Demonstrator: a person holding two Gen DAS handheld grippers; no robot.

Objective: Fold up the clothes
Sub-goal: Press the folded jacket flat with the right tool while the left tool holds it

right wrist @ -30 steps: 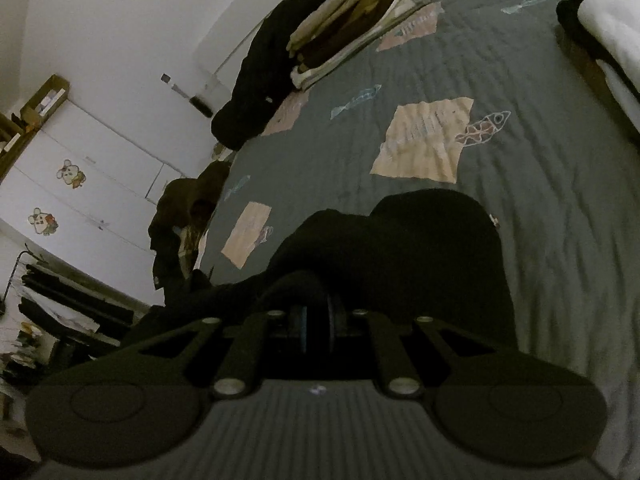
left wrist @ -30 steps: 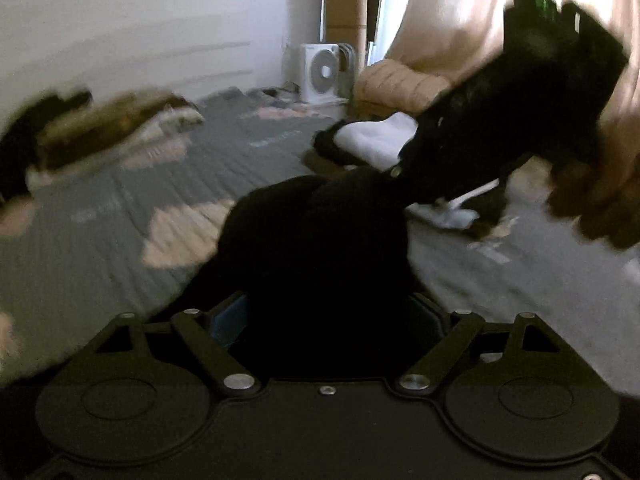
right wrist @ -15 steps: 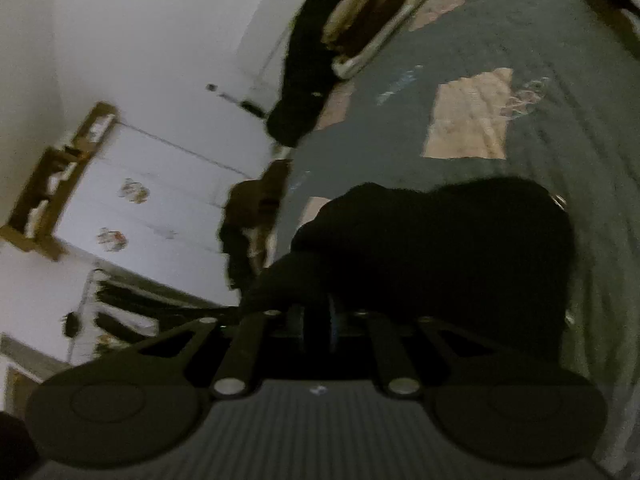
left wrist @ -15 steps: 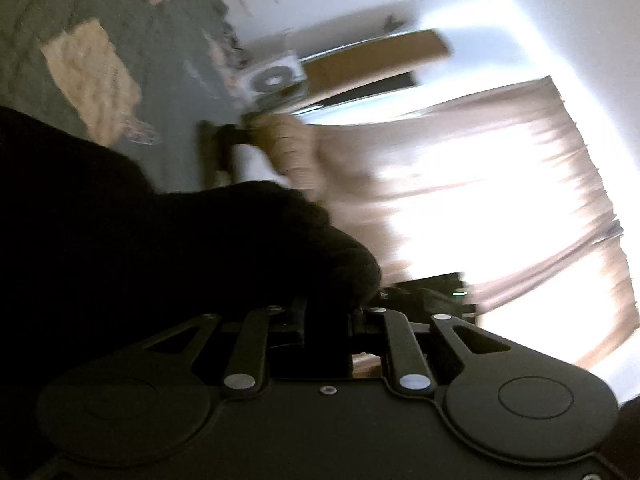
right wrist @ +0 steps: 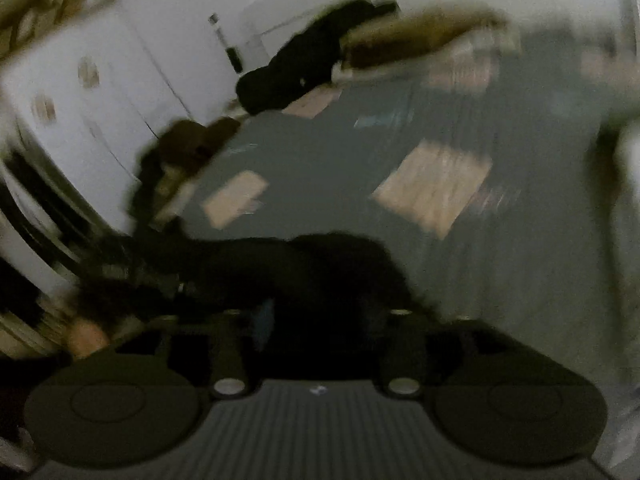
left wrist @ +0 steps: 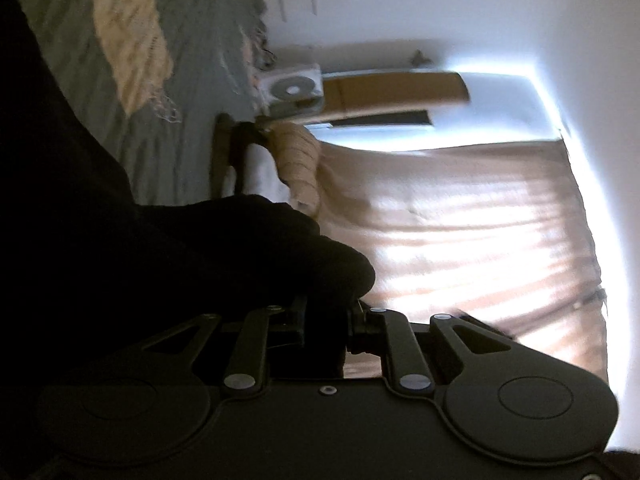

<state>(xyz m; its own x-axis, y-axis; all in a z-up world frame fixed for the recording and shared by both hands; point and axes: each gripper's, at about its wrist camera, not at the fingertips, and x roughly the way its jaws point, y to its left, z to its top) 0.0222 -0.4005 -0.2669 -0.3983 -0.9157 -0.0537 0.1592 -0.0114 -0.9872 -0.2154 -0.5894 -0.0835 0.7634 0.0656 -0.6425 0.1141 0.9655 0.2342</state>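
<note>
A: Left gripper [left wrist: 324,320] status?
B: Jaws nearly closed, clamping the black garment [left wrist: 168,264] over the grey quilt [left wrist: 188,92].
A: Right gripper [right wrist: 320,320]?
B: Jaws opening; garment lies between them, unclamped.

Garment [left wrist: 192,264]: black, plain.
Bedspread [left wrist: 188,80]: grey-green, quilted, with beige square patches [right wrist: 434,186].
Curtain [left wrist: 460,220]: peach-beige, light striping across it.
Fan [left wrist: 294,88]: white with grey centre.
Cupboard doors [right wrist: 80,100]: white, small brownish stickers.
Clothes pile [right wrist: 296,76]: black beside brown and cream.
</note>
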